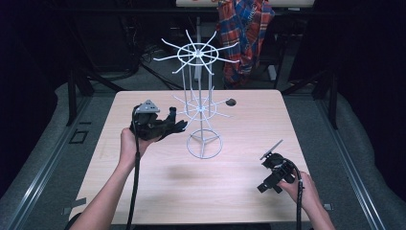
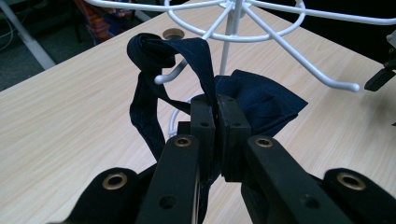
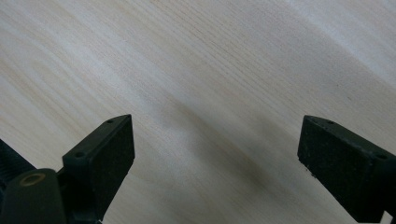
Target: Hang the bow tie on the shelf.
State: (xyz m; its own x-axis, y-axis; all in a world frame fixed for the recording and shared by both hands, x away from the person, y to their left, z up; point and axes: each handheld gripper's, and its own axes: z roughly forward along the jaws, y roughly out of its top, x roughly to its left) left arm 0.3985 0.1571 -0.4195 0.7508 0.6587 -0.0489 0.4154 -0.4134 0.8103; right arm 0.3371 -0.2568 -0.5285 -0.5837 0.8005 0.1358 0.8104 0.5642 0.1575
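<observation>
We had the left gripper, fingers pinching a dark blue cloth, at the white wire rack, judging its loop next needed guiding over a prong; the right gripper's fingers stood spread over the tabletop.

Looks like a lab or test room, not a home. One bare wood table sits on grey floor w/ metal rails at left & right. Far side is dark, w/ black stands & cables. A plaid shirt hangs at the back.
</observation>
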